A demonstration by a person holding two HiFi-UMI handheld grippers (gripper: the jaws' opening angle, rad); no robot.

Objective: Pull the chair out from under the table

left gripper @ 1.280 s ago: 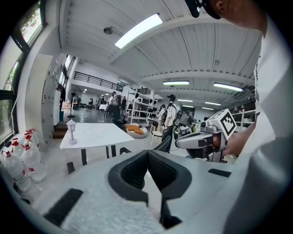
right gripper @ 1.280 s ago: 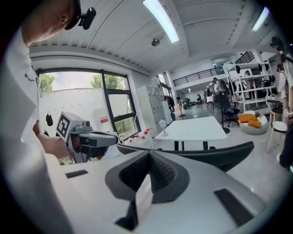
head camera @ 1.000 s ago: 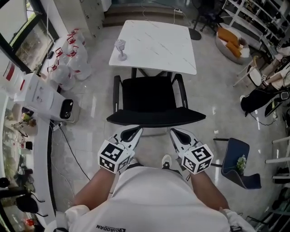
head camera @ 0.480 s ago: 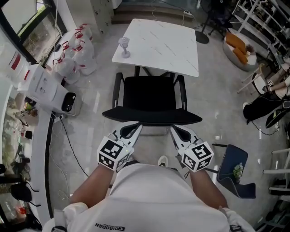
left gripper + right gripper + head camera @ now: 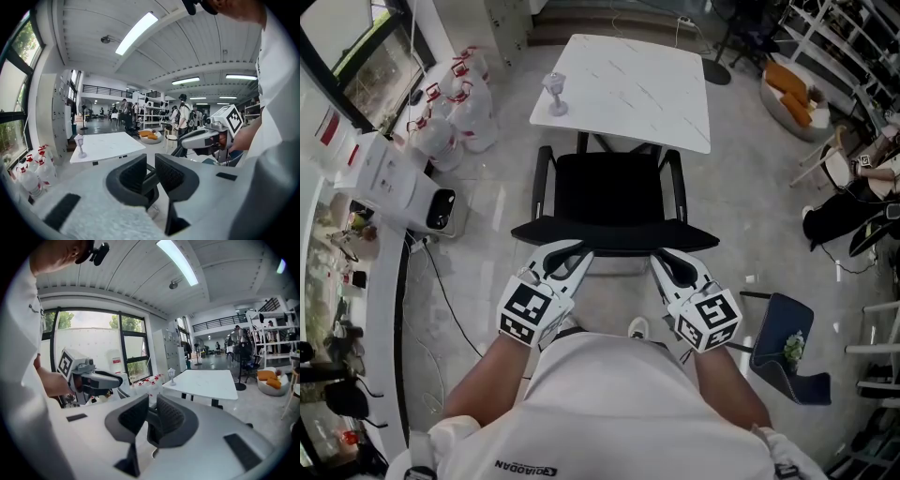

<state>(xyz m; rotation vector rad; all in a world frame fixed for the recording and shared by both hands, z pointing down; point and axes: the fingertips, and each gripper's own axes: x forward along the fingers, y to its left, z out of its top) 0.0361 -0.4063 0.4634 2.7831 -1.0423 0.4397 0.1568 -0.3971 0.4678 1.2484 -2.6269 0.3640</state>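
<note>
The black chair (image 5: 609, 192) stands pulled back from the white marble-look table (image 5: 628, 80), its backrest's top edge (image 5: 614, 234) nearest me. My left gripper (image 5: 565, 251) is at the left part of that edge and my right gripper (image 5: 668, 259) at the right part. Both sets of jaws have just been opening. In the left gripper view the left gripper (image 5: 151, 171) shows a gap between its pads, with the dark backrest edge in it. The right gripper view shows the same at the right gripper (image 5: 150, 416). Neither pair of pads presses on the edge.
A small lantern-like ornament (image 5: 553, 94) stands on the table's near left corner. Several water bottles (image 5: 455, 112) and a white appliance (image 5: 398, 187) sit on the floor to the left, with a cable. A dark blue stool (image 5: 783, 342) is at my right. Shelves and people are further off.
Both grippers' jaws, shut on the backrest's top edge before, have parted. The chair keeps about the same distance from the table.
</note>
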